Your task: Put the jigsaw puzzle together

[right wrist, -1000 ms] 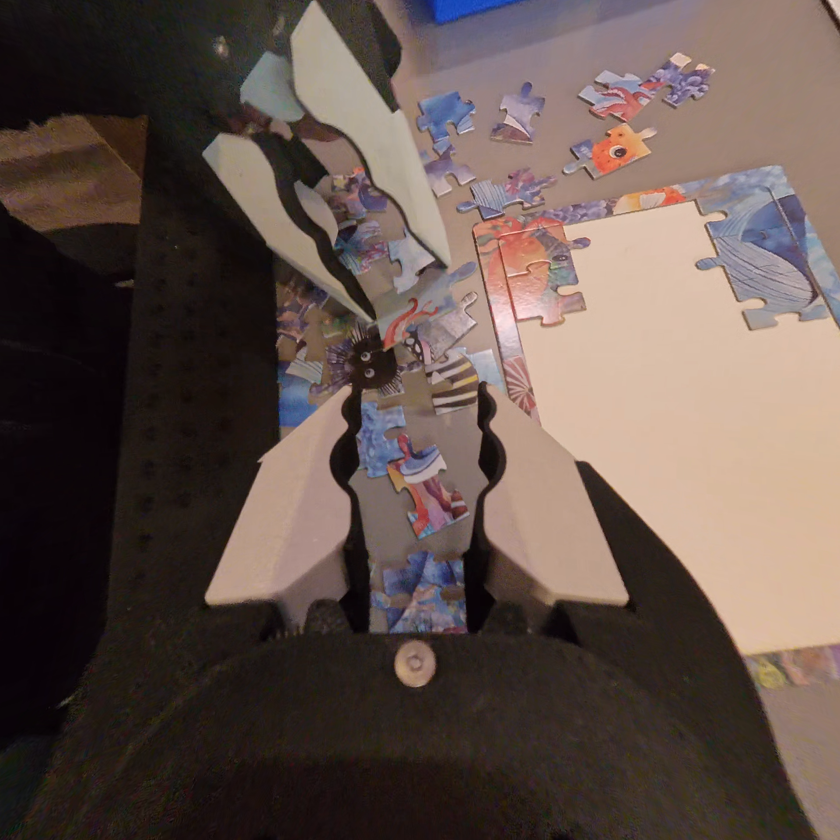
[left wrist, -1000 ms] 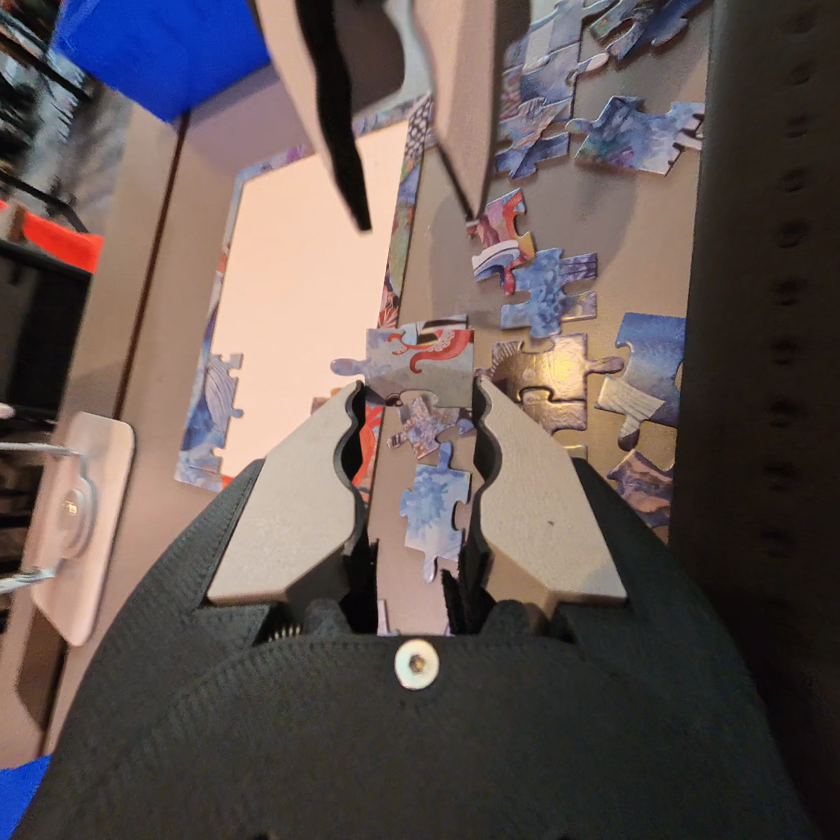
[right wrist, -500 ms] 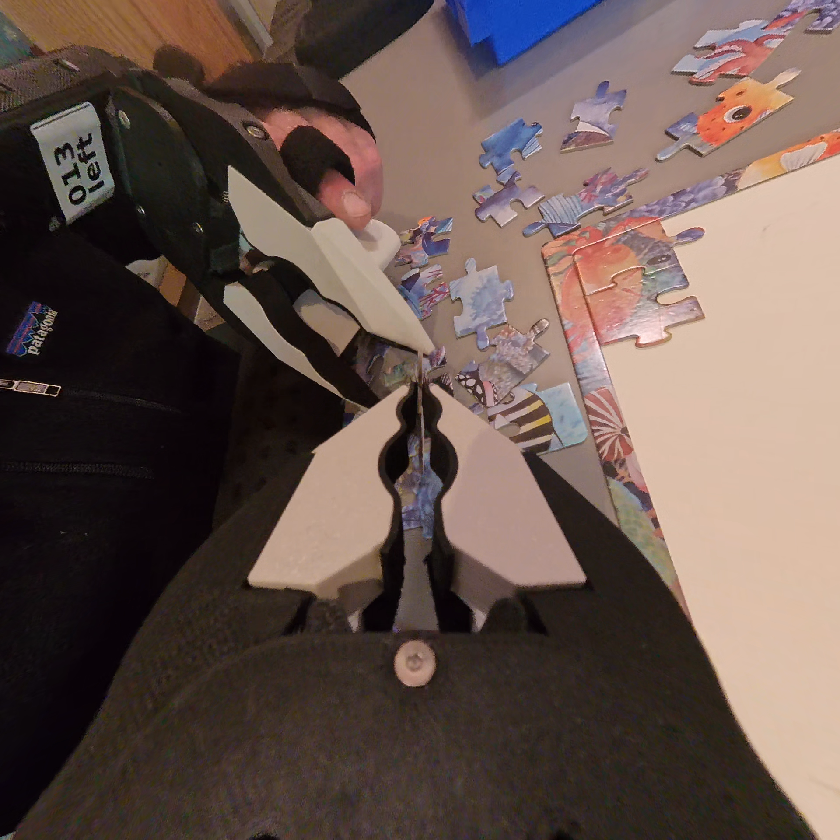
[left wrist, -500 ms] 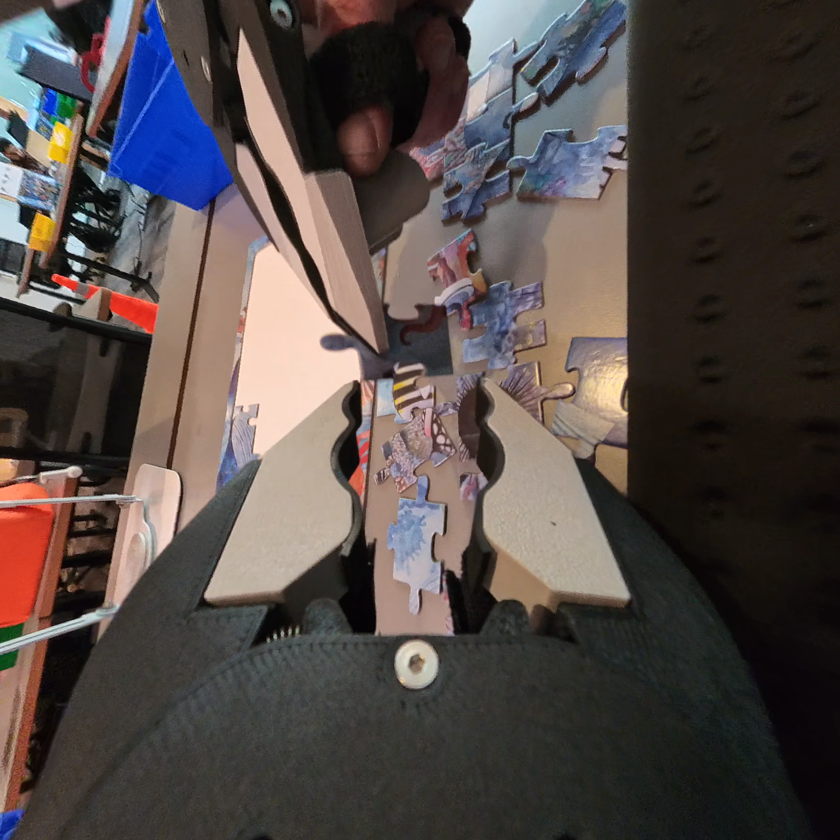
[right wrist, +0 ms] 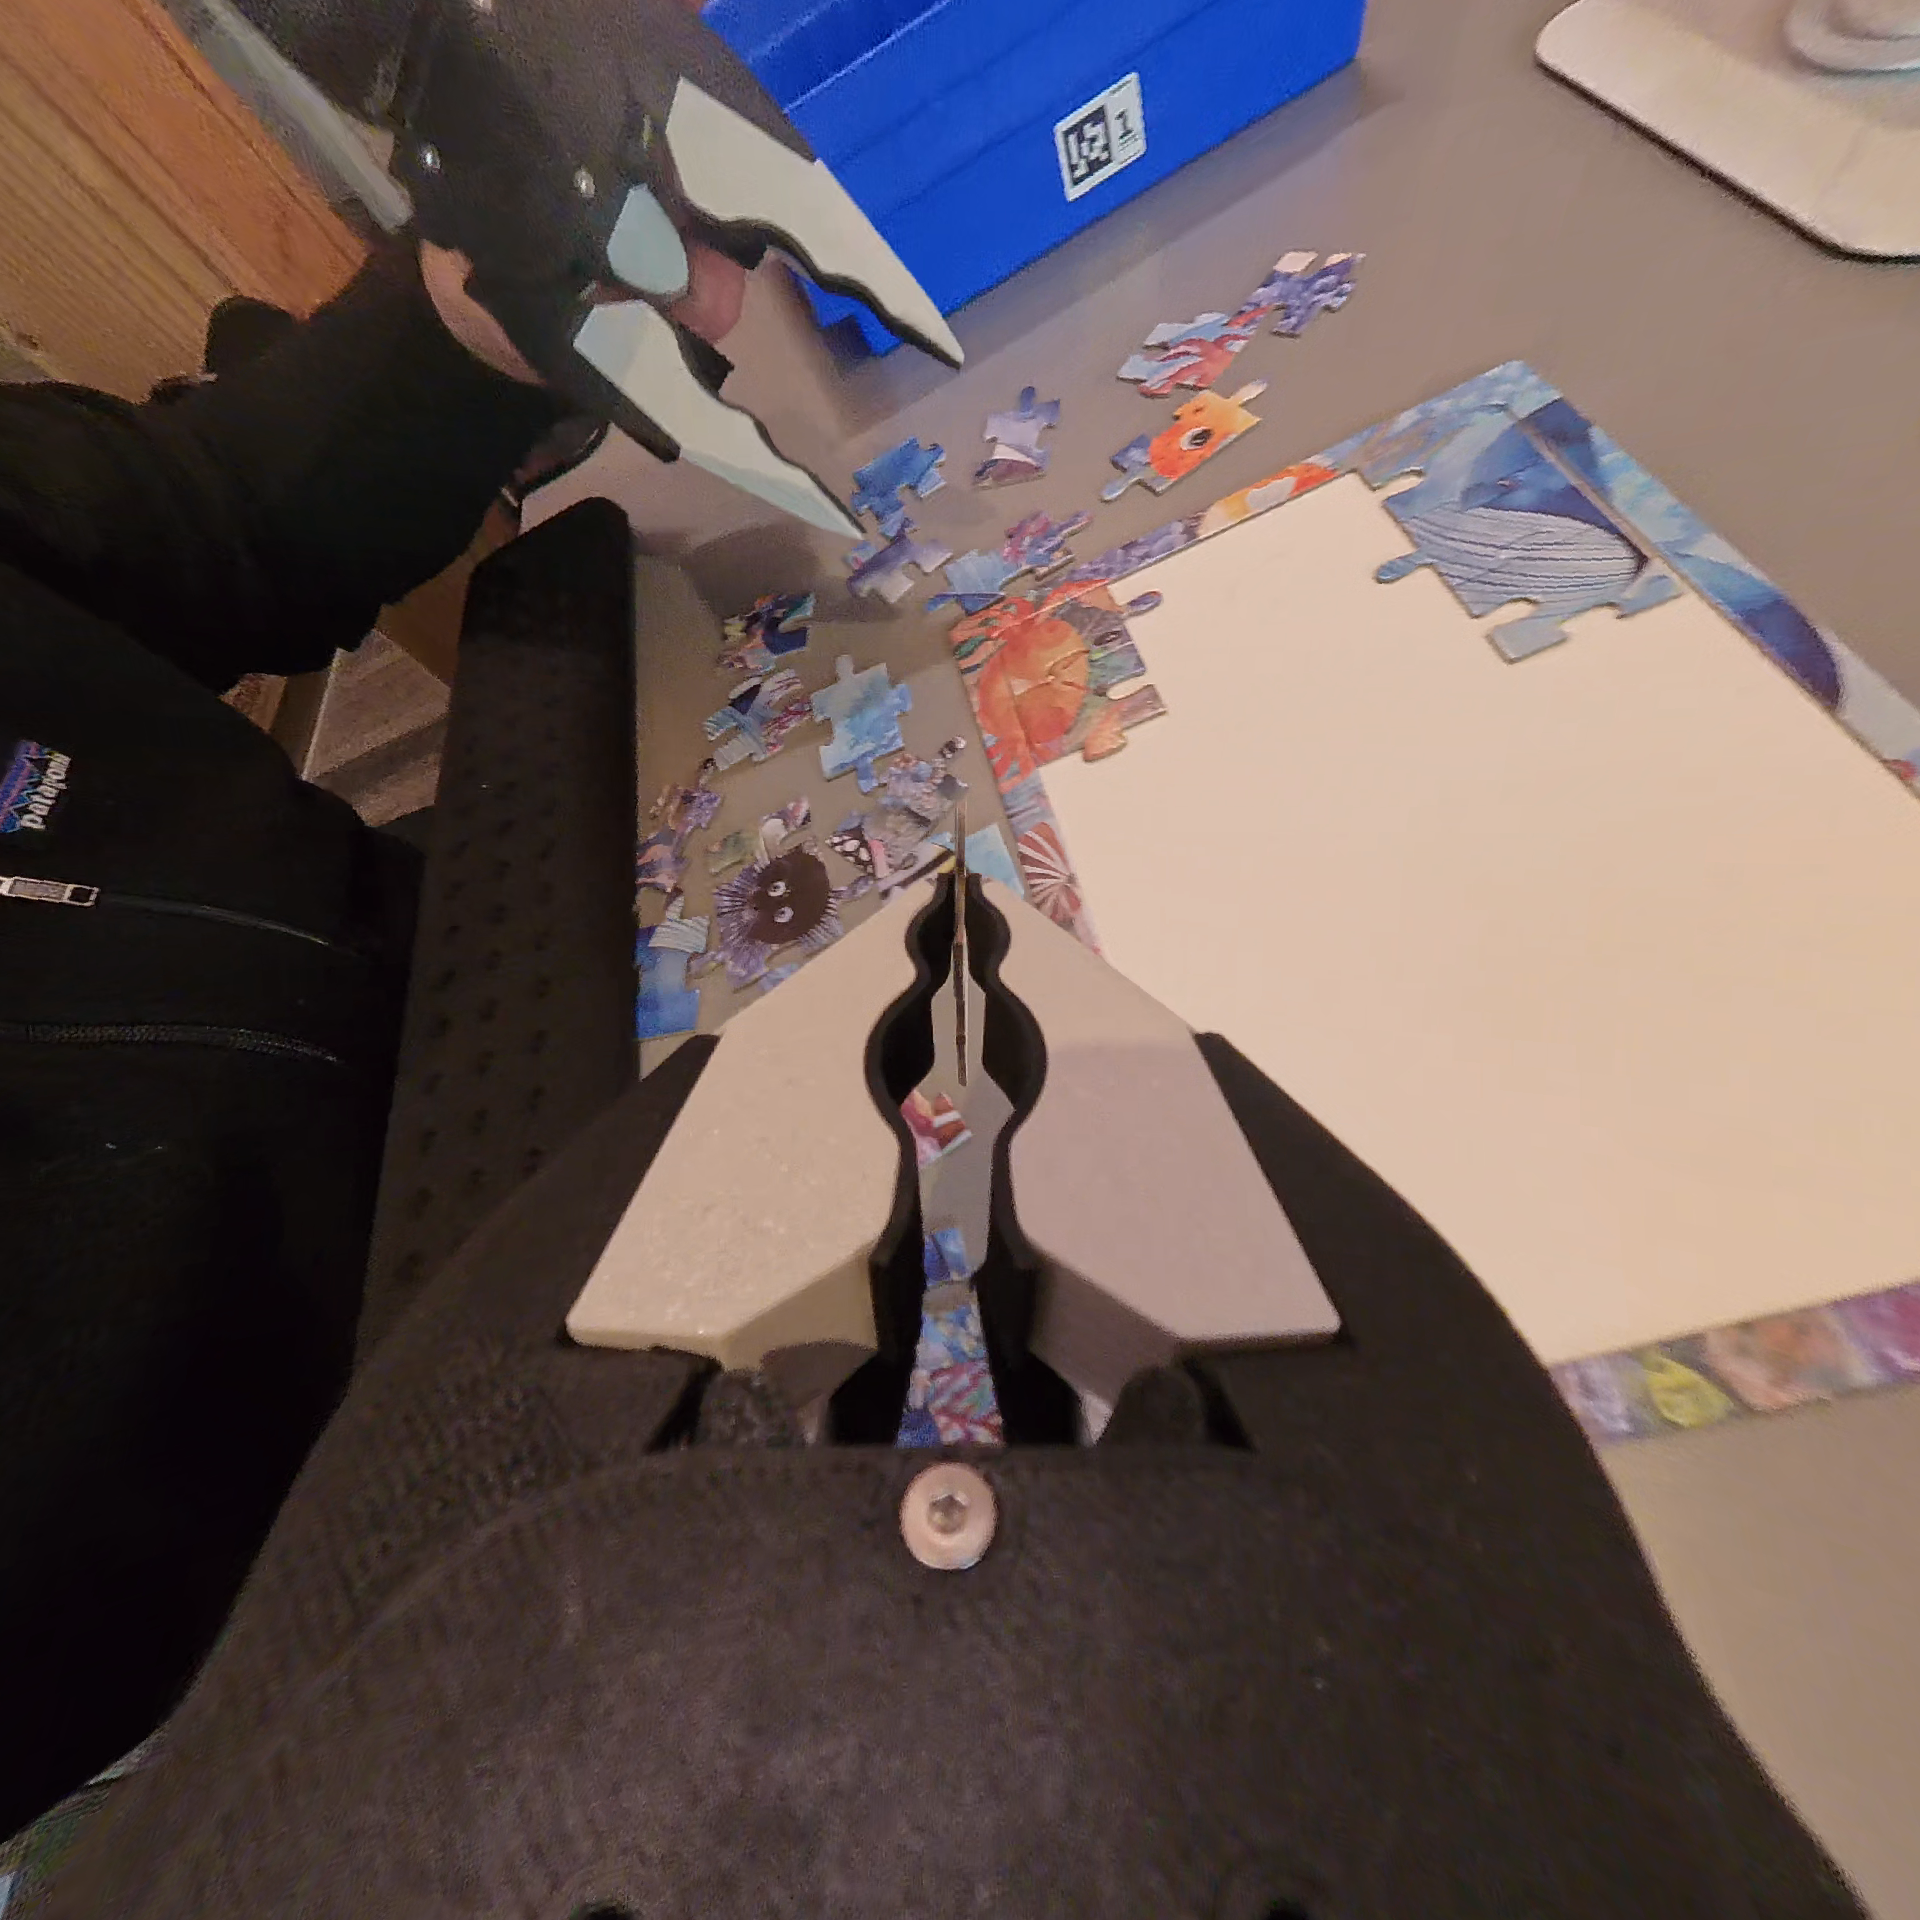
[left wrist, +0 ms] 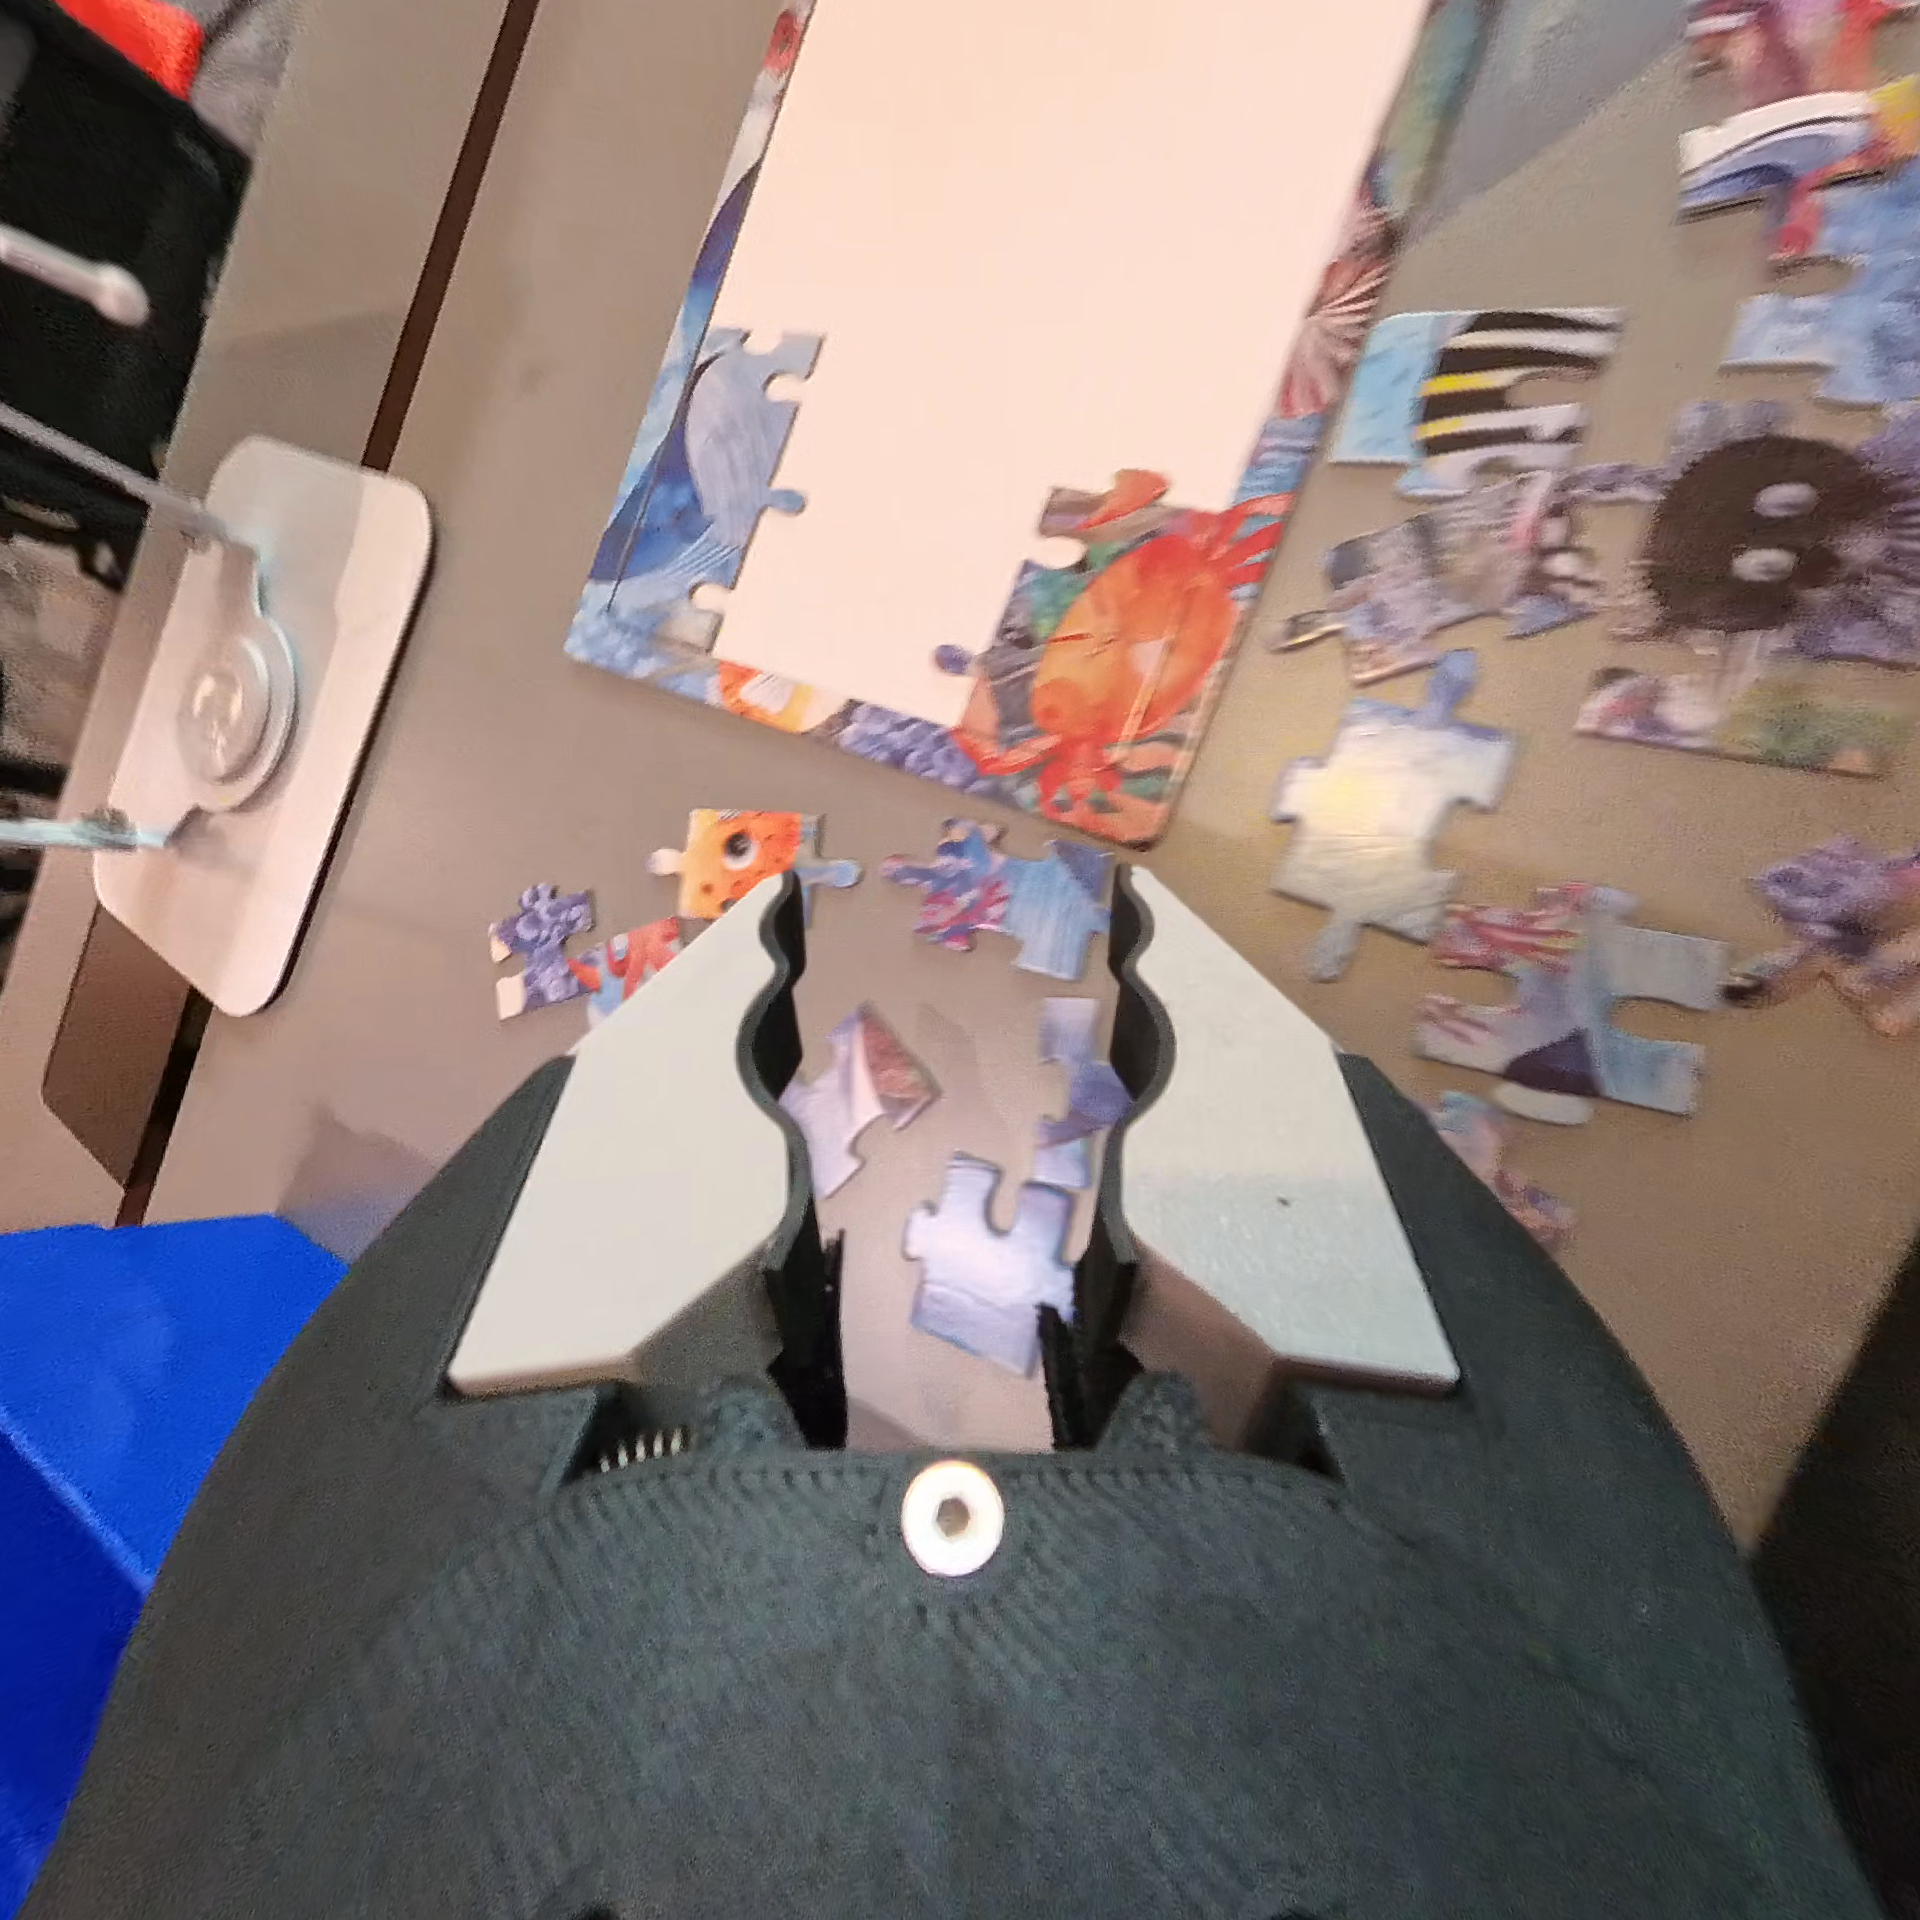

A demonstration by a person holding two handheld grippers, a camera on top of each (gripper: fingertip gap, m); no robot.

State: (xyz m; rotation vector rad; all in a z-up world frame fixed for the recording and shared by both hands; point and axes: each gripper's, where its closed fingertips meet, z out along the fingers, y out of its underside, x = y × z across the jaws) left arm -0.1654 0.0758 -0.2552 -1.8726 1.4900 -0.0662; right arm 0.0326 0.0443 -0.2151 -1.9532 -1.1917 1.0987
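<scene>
Between right claw [right wrist: 961, 894] fingertips, puzzle piece [right wrist: 960, 940]

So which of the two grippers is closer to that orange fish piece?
Left. The left gripper hovers open just beside the orange fish piece, over the loose pieces. The right gripper, shut on an edge-on puzzle piece, sits well back by the frame's crab corner.

The puzzle tray [right wrist: 1455, 935] is the landmark: its cream middle is wide open, only the crab piece [right wrist: 1049, 675] and whale piece [right wrist: 1507, 551] sit in two corners. Left of the tray loose pieces [right wrist: 831, 727] crowd the table. Beyond it the blue bin [right wrist: 987, 125] and white coaster [right wrist: 1714, 125] block the far edge
</scene>
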